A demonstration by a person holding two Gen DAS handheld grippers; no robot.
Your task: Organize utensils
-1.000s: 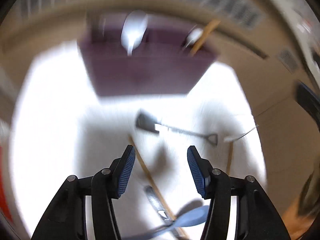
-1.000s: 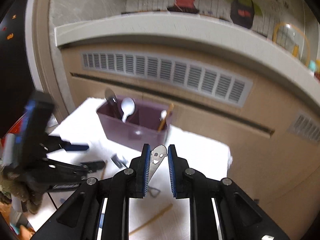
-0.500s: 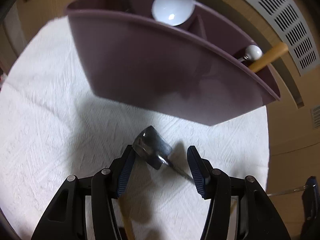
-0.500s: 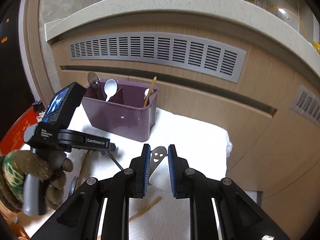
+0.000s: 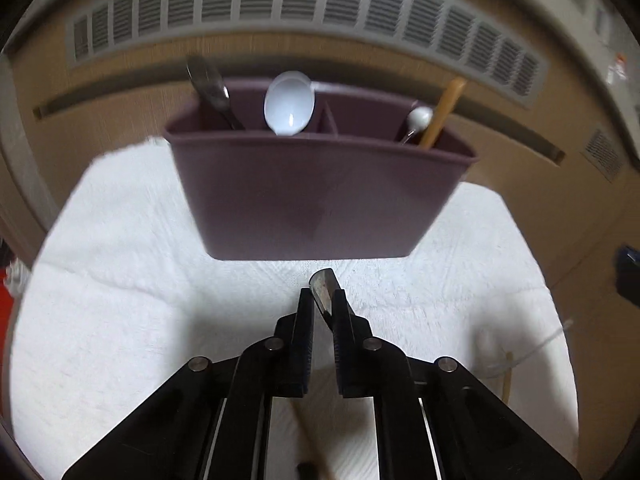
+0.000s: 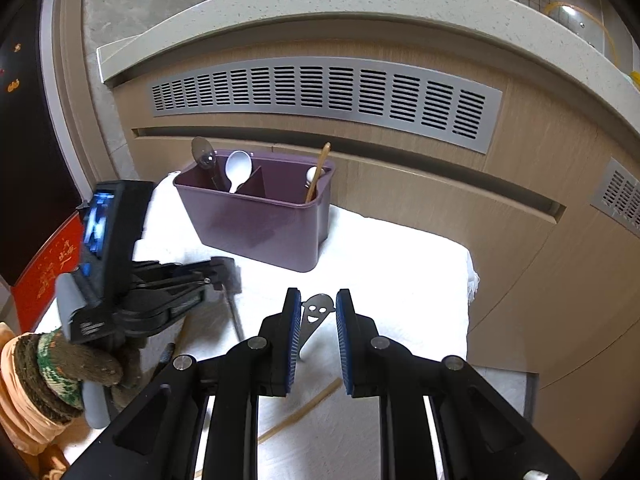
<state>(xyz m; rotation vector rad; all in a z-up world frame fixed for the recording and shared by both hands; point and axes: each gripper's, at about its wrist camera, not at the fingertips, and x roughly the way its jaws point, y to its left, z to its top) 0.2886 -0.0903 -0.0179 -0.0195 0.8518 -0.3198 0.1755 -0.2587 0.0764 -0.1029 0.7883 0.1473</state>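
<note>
A purple caddy [image 5: 320,200] [image 6: 260,228] stands on a white towel [image 5: 120,300]. It holds a metal spoon [image 5: 208,84], a white spoon [image 5: 289,104], a small white-tipped utensil [image 5: 419,118] and a wooden chopstick [image 5: 442,114]. Just in front of it, my left gripper [image 5: 323,296] [image 6: 224,276] has its jaws closing, pads pressing a small shovel-shaped metal spoon [image 5: 322,280]; its handle [image 6: 236,320] hangs down. My right gripper [image 6: 319,296] is shut on a metal utensil with a smiley face [image 6: 316,314], above the towel's near right part.
A wooden chopstick [image 6: 300,412] and a dark-handled utensil [image 6: 166,354] lie on the towel [image 6: 400,272] near its front. Another wooden stick [image 5: 508,376] lies at the right. A wooden cabinet with a grey vent [image 6: 320,92] rises behind. A gloved hand [image 6: 60,364] holds the left tool.
My left gripper has closed from wide open onto the shovel spoon and drawn back from the caddy. The right gripper has sunk a little, still gripping the smiley utensil.
</note>
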